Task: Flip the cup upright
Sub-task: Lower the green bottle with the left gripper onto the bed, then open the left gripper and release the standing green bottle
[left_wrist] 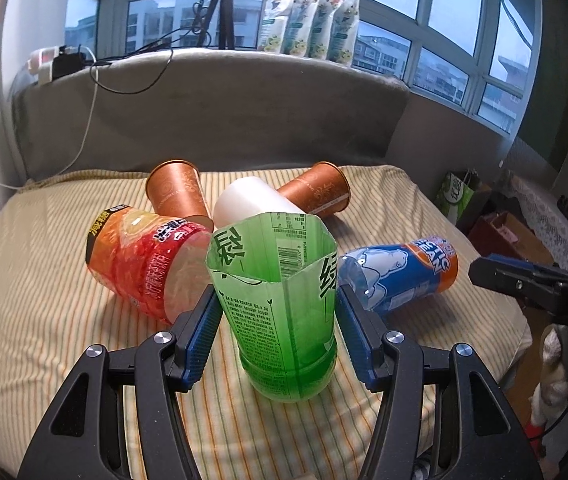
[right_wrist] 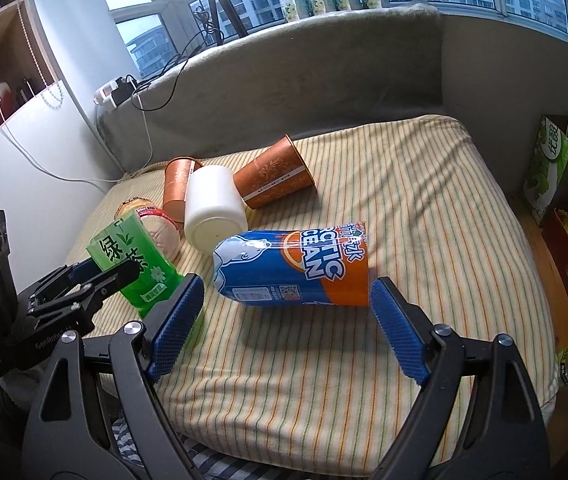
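A green cut-bottle cup (left_wrist: 280, 304) stands upright on the striped cushion (left_wrist: 44, 320), mouth up. My left gripper (left_wrist: 278, 300) is open; its blue pads flank the cup with small gaps on both sides. The green cup (right_wrist: 136, 268) and the left gripper also show at the left of the right wrist view. A blue and orange Arctic Ocean cup (right_wrist: 296, 268) lies on its side. My right gripper (right_wrist: 286, 292) is open, its pads wide on either side of that cup's near edge, not touching it.
A red-orange cup (left_wrist: 140, 260), a white cup (right_wrist: 214, 208) and two brown paper cups (right_wrist: 272, 176) (left_wrist: 176, 192) lie on their sides at the cushion's back. A grey padded backrest (left_wrist: 204, 108) stands behind. Bags and boxes (right_wrist: 556, 168) stand beyond the right edge.
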Motion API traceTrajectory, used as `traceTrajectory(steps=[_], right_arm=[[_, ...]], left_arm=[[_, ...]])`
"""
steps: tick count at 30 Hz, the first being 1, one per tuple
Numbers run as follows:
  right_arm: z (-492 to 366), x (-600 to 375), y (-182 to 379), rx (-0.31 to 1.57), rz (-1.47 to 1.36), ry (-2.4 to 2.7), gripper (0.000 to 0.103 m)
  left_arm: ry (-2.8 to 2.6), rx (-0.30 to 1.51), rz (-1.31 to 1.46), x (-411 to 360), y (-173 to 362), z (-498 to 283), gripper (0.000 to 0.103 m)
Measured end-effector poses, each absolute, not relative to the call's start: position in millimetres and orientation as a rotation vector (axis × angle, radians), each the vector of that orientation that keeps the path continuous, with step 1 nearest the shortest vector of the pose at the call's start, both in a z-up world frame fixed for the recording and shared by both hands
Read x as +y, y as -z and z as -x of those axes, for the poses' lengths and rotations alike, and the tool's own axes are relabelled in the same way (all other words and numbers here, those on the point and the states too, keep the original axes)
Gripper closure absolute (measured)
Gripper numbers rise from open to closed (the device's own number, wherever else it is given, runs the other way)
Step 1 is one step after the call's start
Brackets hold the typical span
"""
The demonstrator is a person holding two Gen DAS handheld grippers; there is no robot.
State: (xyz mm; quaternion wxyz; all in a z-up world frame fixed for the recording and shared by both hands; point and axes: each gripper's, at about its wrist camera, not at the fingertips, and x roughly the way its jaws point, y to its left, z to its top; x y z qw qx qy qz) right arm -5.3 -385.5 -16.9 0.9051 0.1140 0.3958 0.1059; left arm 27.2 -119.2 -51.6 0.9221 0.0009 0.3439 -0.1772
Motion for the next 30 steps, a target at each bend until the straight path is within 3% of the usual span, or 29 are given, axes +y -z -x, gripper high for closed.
traceTrajectory(steps=[9, 12, 18, 30], right_arm=[[6, -386, 17, 0.817, -0.236, -0.220, 0.015], [6, -386, 17, 0.816, -0.235, -0.220, 0.015], [8, -385, 15, 0.804, -0.230, -0.220, 0.015], [9, -372, 1, 0.740, -0.204, -0.218, 0.015]], left_arm=[[0.400, 0.705, -0.026, -126, 51, -20, 0.045], [0.409, 0.712, -0.033, -129, 53, -17, 0.033], [0.419, 0.728, -0.024, -127, 54, -15, 0.024], [0.408, 0.706, 0.008, -105, 45, 2, 0.023]])
